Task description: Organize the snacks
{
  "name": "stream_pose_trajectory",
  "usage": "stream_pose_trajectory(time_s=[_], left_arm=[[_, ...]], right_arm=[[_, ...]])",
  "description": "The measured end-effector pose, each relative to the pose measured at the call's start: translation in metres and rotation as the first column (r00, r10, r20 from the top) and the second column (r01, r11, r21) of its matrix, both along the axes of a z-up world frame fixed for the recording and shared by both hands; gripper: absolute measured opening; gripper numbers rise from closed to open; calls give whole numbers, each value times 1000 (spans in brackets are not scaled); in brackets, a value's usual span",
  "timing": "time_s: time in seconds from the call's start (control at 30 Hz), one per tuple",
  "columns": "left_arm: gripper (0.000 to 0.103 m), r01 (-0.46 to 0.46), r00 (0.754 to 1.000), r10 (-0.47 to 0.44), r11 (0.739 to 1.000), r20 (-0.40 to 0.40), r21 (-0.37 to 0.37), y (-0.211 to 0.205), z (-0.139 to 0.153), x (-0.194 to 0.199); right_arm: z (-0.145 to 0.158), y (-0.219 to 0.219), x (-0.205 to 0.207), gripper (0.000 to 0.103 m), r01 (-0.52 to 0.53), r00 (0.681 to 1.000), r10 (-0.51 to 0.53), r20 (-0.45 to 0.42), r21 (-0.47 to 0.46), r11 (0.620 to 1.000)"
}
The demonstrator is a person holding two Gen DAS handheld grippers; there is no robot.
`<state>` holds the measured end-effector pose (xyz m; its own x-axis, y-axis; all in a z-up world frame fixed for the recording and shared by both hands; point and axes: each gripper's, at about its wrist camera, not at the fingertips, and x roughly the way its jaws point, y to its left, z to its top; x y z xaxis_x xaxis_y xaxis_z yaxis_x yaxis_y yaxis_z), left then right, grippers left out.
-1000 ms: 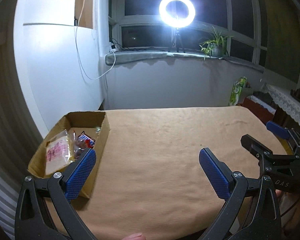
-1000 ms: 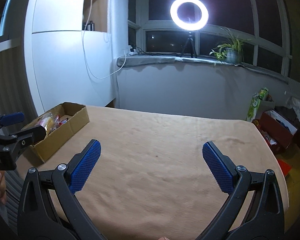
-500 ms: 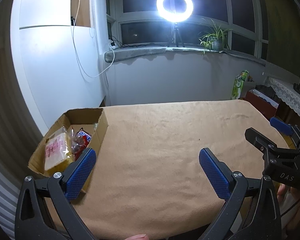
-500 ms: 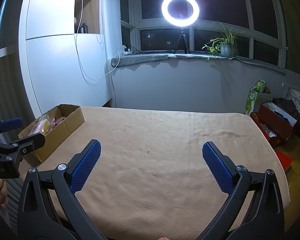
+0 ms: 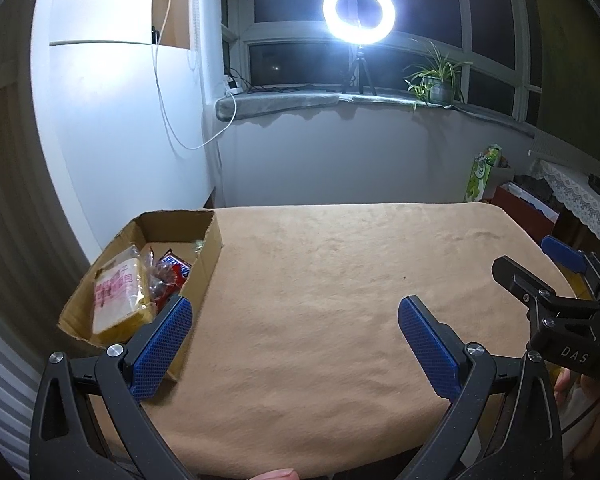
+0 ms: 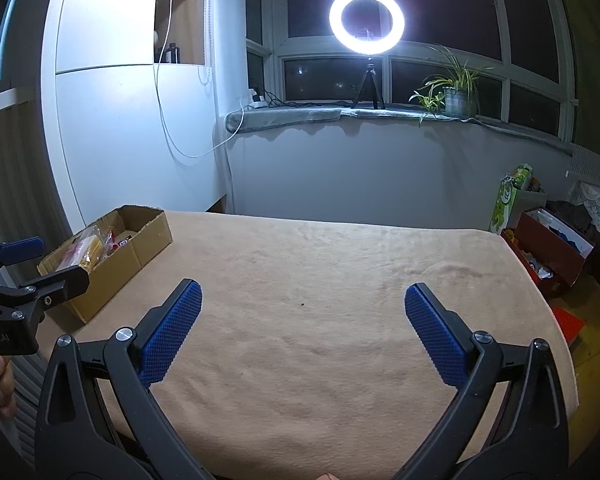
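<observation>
**A lived-in home room at night, lit for filming**

This looks like a room in a home. At 12 o'clock a glowing ring light on a small black tripod [image 6: 366, 20] stands on a grey padded windowsill [image 6: 292, 114] before dark window panes. At 1 o'clock a green spider plant in a pot [image 6: 454, 90] sits on the same sill. White cupboard doors [image 6: 112, 132] fill the wall at 10 o'clock. At 3 o'clock a lace-edged white cloth [image 5: 580, 204] and a dark red open box of oddments [image 6: 548, 248] stand beside the tan cloth-covered surface [image 6: 320, 300].
</observation>
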<state>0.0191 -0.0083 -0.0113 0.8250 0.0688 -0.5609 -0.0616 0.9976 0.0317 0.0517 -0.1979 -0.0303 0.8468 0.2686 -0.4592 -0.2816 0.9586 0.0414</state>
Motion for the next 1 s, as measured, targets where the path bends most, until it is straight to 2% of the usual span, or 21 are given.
stream_pose_trajectory(time_s=[1.0], left_arm=[[102,-15,1000,15,1000,-6,-9,5,-3,2]], right_arm=[[-5,-4,1,103,-4,1000,4,-6,1,1000]])
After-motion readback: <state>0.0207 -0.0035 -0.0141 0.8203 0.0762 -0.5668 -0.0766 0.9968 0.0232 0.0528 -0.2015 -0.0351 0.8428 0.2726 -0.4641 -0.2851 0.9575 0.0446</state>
